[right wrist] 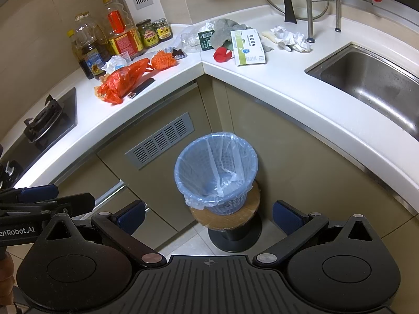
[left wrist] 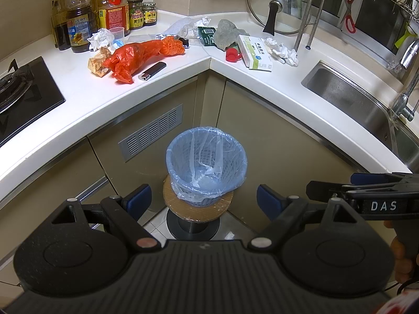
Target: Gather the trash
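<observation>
A blue bin [left wrist: 207, 162] lined with a clear bag stands on a round wooden stool below the corner counter; it also shows in the right wrist view [right wrist: 216, 172]. Trash lies on the white counter: an orange plastic bag [left wrist: 131, 59] [right wrist: 123, 79], a black lighter [left wrist: 152, 71], crumpled tissues [left wrist: 284, 51] [right wrist: 290, 38], a white-green medicine box [left wrist: 255, 52] [right wrist: 247, 47], a red cap [left wrist: 232, 55] [right wrist: 222, 54]. My left gripper [left wrist: 204, 201] and right gripper [right wrist: 209, 216] are both open and empty, held above the floor in front of the bin.
Oil bottles and jars [left wrist: 104, 13] stand at the back left. A gas stove [left wrist: 18, 91] is at the left, a steel sink [right wrist: 379, 83] at the right. A glass lid [left wrist: 277, 5] leans on a rack. Cabinet doors lie below the counter.
</observation>
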### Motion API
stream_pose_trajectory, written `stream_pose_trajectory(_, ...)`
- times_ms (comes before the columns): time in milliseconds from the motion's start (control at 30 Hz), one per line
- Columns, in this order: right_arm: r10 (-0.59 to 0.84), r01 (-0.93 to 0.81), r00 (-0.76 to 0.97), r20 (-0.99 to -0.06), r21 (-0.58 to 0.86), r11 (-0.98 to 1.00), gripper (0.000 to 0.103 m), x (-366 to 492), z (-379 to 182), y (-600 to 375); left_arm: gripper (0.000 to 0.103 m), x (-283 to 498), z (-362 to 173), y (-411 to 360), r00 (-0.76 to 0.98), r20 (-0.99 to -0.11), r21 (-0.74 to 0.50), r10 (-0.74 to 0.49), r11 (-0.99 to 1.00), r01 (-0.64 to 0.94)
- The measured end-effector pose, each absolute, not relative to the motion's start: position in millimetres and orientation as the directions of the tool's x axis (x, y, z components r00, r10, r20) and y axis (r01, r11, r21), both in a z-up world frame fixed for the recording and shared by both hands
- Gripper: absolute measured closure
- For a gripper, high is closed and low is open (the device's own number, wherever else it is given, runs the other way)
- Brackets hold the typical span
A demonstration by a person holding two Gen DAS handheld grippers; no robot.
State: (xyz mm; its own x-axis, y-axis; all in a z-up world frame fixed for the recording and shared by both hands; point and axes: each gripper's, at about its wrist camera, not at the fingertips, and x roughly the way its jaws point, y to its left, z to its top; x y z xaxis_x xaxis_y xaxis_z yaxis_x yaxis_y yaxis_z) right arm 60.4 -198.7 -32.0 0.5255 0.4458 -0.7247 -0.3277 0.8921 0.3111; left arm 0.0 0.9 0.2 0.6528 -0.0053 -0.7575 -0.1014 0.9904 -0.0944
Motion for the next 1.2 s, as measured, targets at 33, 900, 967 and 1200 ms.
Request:
stream_pose_trajectory(33,0.446,-0.328,0.525,-0.725,0.312,0.892,0.0,61,-32,-199,0.017,0,0,1,0.653,-0.757,-0.095,-0.006,0.99,-0.101)
stream_pose_trajectory(900,0.447,-0.337,0.528,-0.722,0.305,0.891,0.0,66,-26,-196,0.017,5,6,4,0.656,-0.755,-0.094,-0.001,0.99,-0.107)
stream_pose_trajectory(967,0.448,-0.339,0.527,-0.722,0.305,0.89,0.0,68,-26,-195,0.017,13,7,6,0.657,-0.754,-0.095,0.002,0.989,-0.113)
stream_pose_trajectory(1200,0.457,-0.355,0.524,-0.719,0.303,0.884,0.0,76,-27,-196,0.017,18,6,4,0.659,-0.752,-0.094,0.016,0.987,-0.131)
